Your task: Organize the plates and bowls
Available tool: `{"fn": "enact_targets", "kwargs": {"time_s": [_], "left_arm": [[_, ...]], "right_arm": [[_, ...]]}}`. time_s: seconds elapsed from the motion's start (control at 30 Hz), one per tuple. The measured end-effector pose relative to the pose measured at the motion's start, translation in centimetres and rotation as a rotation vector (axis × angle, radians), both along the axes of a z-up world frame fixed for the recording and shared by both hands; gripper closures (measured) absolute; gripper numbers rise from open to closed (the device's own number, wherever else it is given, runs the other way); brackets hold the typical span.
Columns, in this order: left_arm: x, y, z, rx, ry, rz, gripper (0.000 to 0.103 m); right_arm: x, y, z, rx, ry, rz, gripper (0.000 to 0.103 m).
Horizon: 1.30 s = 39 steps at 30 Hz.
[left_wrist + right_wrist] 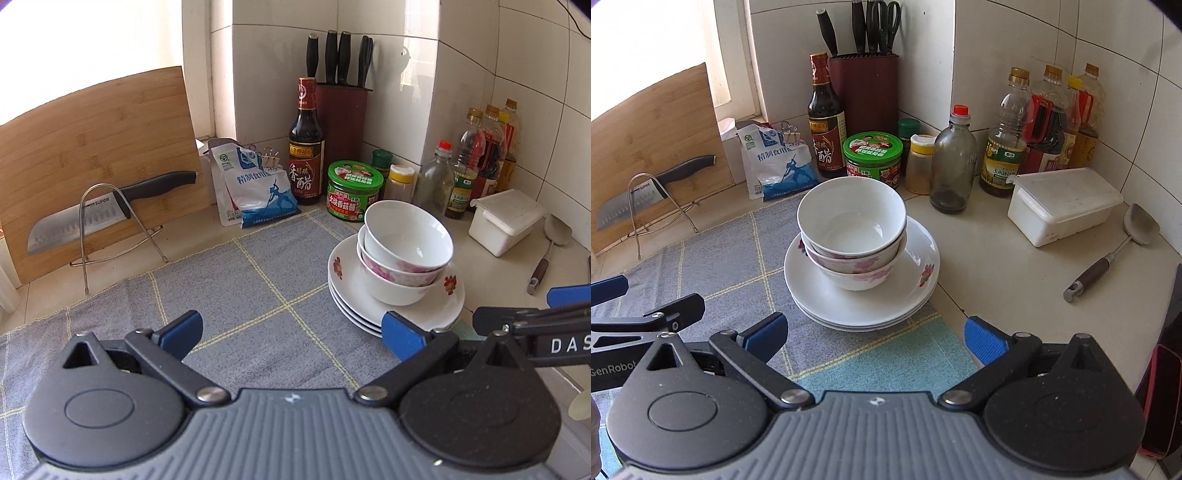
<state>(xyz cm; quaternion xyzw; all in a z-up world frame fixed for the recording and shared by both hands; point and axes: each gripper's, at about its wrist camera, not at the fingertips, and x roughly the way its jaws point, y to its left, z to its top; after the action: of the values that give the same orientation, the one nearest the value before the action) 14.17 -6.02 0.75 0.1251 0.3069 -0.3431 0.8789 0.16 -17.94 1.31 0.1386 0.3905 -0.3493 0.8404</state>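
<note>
Three nested bowls [851, 236], white with pink flowers, stand on a stack of three white flowered plates [886, 299] on the grey checked cloth [720, 273]. The same bowls [404, 247] and plates [347, 291] show at the right in the left wrist view. My right gripper [875, 338] is open and empty, just in front of the plate stack. My left gripper [293, 330] is open and empty over the cloth [258, 295], to the left of the stack. The right gripper also shows at the right edge of the left wrist view [535, 314].
Behind the stack stand a green-lidded jar [872, 155], a vinegar bottle [825, 118], a knife block [866, 88], several oil bottles [1045, 129] and a salt bag [779, 162]. A white lidded box [1063, 203] and a spoon [1115, 243] lie right. A cleaver on a rack [96, 218] stands left.
</note>
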Motion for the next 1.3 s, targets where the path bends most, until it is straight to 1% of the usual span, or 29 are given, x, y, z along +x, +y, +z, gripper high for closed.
{"fn": "enact_targets", "kwargs": {"time_s": [0.33, 1.3], "left_arm": [[-0.02, -0.12, 0.19, 0.001, -0.011, 0.016, 0.001], [-0.32, 0.03, 0.71, -0.006, -0.021, 0.034, 0.001]], "right_arm": [[-0.02, -0.29, 0.21, 0.005, -0.026, -0.005, 0.0], [-0.1, 0.13, 0.73, -0.01, -0.035, 0.012, 0.0]]}}
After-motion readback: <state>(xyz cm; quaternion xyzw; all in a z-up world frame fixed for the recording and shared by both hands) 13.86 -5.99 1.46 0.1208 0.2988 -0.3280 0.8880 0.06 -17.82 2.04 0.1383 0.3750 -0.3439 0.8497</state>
